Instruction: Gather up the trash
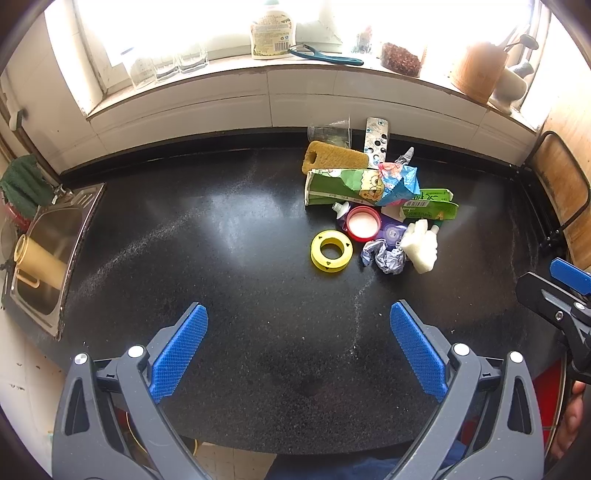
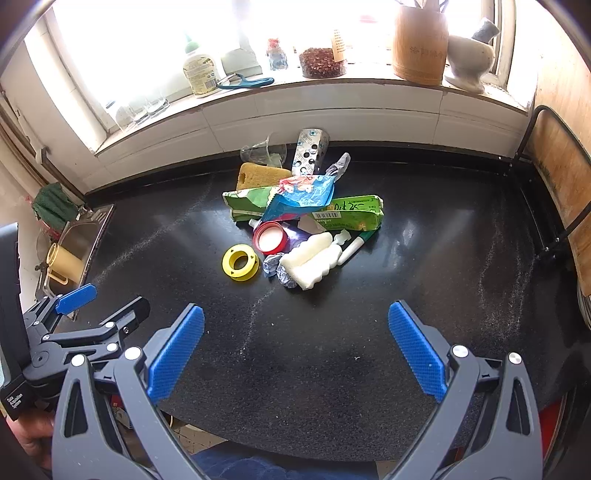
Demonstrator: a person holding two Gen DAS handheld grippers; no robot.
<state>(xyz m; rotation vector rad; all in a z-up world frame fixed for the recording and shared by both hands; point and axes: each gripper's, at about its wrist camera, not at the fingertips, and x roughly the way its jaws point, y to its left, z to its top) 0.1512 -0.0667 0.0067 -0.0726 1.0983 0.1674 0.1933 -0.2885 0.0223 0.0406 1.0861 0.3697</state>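
Left tool (image 1: pixel 299 314) and right tool (image 2: pixel 295 314) both spread wide, empty, above the black speckled counter (image 1: pixel 221 258). Mixed trash pile (image 2: pixel 295 229) sits mid-counter near the white-tiled wall, yellow plastic tape spool (image 2: pixel 240 264) at its front-left edge.

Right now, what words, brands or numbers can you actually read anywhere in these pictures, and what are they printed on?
"Data Acquisition System": white print on the black body of the left gripper, seen in the right wrist view.
Green carton: a barcode and handwritten-style marks, not legible.
Bottle on the windowsill: label and barcode too blurred.
Wooden holder: faint engraved characters, unreadable.
Blister pack and blue wrapper: print too small to read.
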